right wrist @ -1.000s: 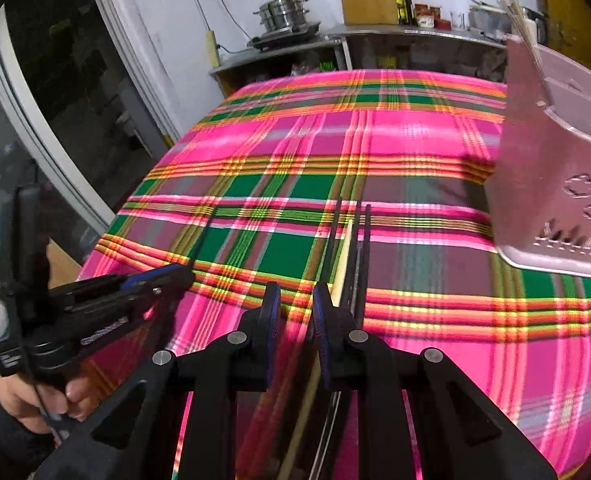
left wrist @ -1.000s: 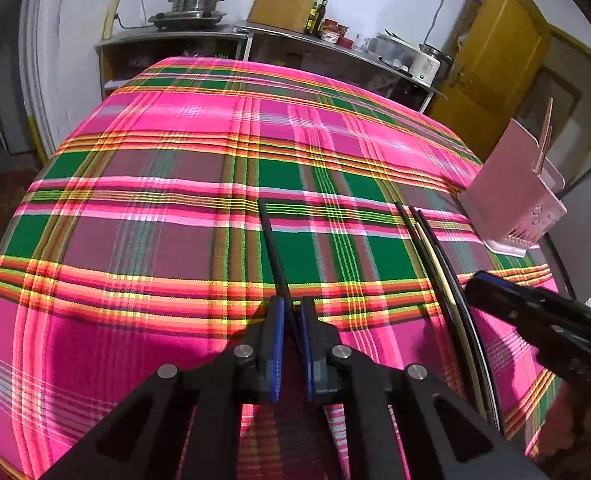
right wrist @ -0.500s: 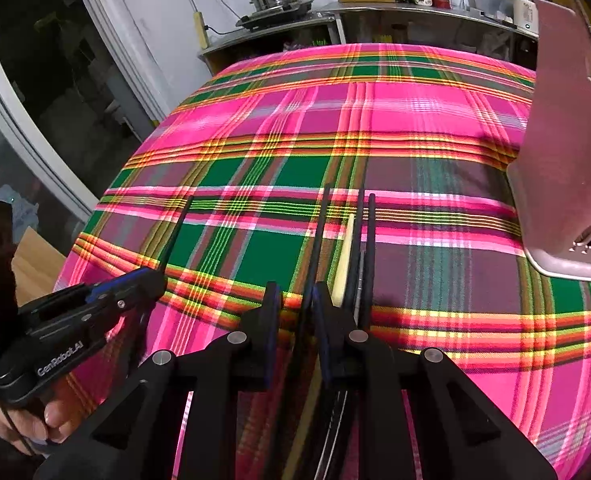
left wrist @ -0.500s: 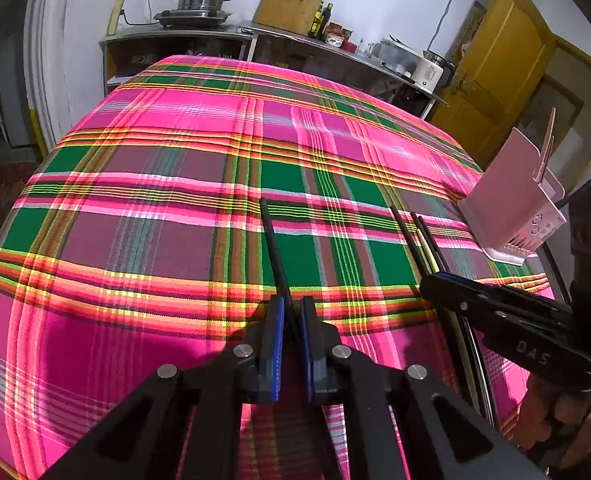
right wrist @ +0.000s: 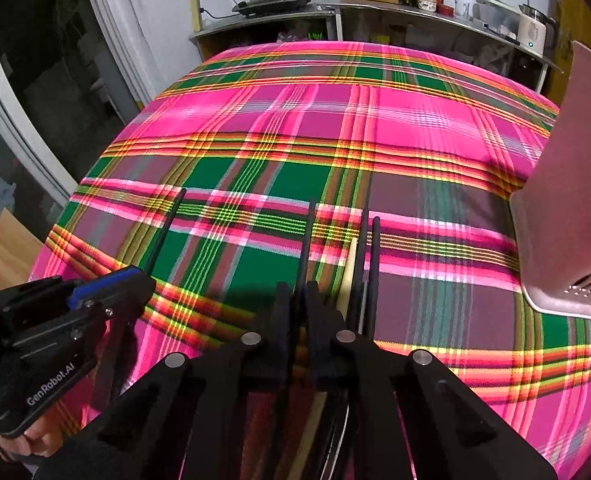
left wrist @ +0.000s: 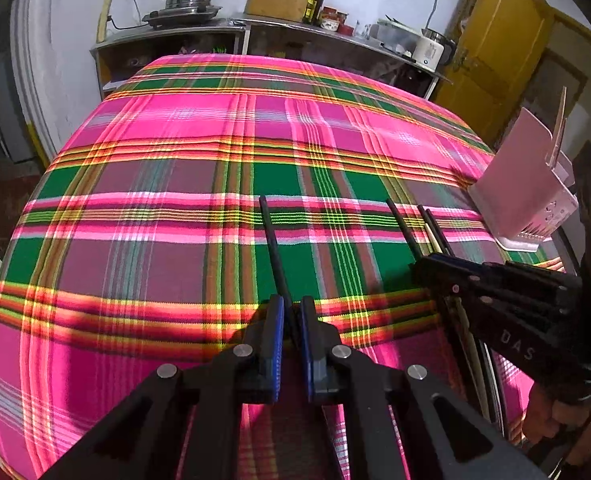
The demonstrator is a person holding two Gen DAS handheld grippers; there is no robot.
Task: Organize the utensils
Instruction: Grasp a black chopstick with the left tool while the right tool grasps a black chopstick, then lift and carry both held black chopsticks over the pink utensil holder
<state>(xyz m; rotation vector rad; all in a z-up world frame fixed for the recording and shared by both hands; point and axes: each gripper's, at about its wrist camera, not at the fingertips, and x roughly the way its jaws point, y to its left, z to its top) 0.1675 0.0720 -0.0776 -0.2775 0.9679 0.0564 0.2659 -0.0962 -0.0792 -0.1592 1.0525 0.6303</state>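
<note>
My left gripper [left wrist: 291,312] is shut on a black chopstick [left wrist: 272,240] that points forward over the plaid cloth. My right gripper [right wrist: 300,294] is shut on another black chopstick [right wrist: 308,236]. Beside it lie a cream chopstick [right wrist: 349,268] and two more black chopsticks [right wrist: 369,264]. The pink utensil holder [left wrist: 523,184] stands at the right with two sticks in it; it also shows in the right wrist view [right wrist: 571,200]. The right gripper appears in the left wrist view [left wrist: 427,270], the left gripper in the right wrist view [right wrist: 135,280].
The table is covered by a pink and green plaid cloth [left wrist: 215,152]. Behind it a counter [left wrist: 199,30] holds a steel pot, bottles and a kettle. A yellow door [left wrist: 499,40] is at the far right. A window frame [right wrist: 23,132] is at the left.
My right gripper has moved forward along the chopsticks and closed on one black chopstick. Both cameras have dropped lower and nearer the cloth. The left gripper keeps its hold.
</note>
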